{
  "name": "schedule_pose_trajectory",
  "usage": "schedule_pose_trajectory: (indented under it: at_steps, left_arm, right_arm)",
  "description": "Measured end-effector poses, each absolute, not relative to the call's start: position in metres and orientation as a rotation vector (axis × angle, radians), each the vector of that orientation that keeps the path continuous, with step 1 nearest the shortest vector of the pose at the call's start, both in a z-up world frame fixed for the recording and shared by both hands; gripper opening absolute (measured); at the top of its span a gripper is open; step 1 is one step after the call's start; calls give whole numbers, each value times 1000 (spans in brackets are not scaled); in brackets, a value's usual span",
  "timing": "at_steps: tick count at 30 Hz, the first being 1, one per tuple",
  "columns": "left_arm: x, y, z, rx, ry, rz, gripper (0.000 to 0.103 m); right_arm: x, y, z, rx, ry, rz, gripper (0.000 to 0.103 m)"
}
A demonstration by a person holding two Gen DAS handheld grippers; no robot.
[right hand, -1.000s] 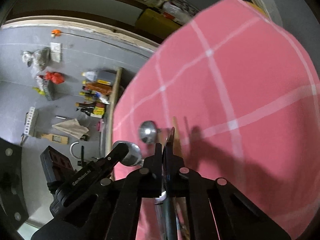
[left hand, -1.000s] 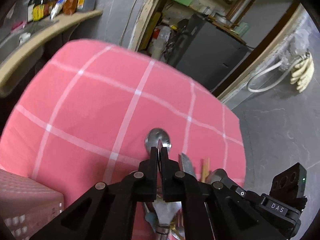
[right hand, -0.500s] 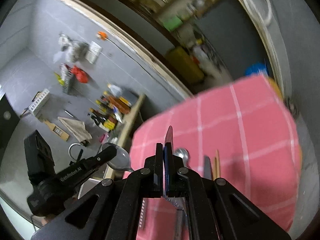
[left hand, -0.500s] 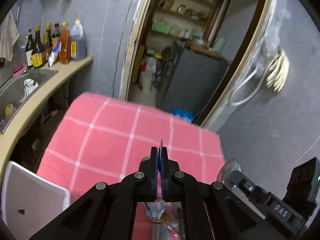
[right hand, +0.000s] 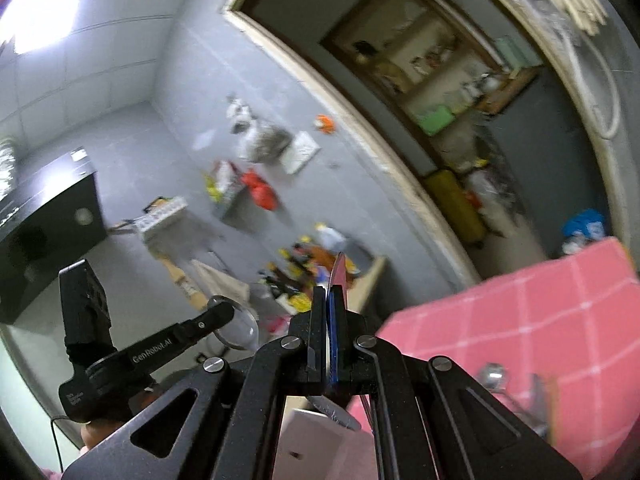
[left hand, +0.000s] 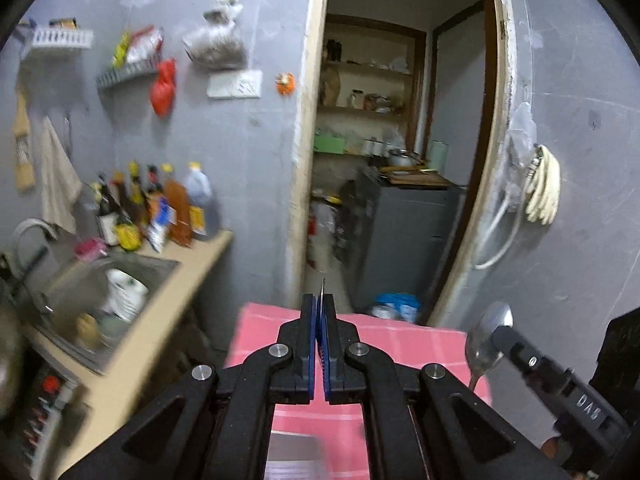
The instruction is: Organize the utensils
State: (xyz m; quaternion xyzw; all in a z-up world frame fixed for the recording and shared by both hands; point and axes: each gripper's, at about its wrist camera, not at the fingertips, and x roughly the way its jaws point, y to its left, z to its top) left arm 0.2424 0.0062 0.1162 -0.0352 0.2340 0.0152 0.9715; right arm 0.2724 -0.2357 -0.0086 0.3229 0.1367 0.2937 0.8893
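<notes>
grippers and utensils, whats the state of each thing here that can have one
left gripper: shut on a thin metal utensil, edge-on
right gripper: shut on a spoon, bowl facing the left camera
pink checked cloth: spread flat on the table
utensils on the cloth: lying loose, blurred
doorway: open to the back room
sink: holds dishes

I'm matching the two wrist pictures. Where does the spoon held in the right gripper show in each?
Left wrist: the spoon is at lower right, its bowl facing the camera, clamped in the right gripper.
Right wrist: the same spoon is at centre, seen edge-on, sticking up between the shut fingers.
Shared landmark: the red bag hanging on the grey wall.
</notes>
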Motion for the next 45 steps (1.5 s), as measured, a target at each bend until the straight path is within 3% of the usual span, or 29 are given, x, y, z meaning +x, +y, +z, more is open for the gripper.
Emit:
schedule_pose_trajectory:
  at_steps: [8, 19, 39, 42, 45]
  left_arm:
    - [231, 45, 93, -14, 478, 42, 3]
    - [232, 48, 49, 35, 550, -49, 3]
    - [233, 69, 9, -182, 697, -183, 8]
    - [232, 69, 8, -184, 700, -175, 16]
    - [229, 72, 8, -198, 686, -167, 35]
  right_arm:
    - [287, -160, -35, 652, 295, 710, 2]
    - [285, -128, -88, 607, 420, 672, 2]
    - [276, -122, -90, 467, 570, 625, 3]
    - [274, -122, -87, 453, 574, 622, 3]
    - [272, -124, -86, 453, 578, 614, 3]
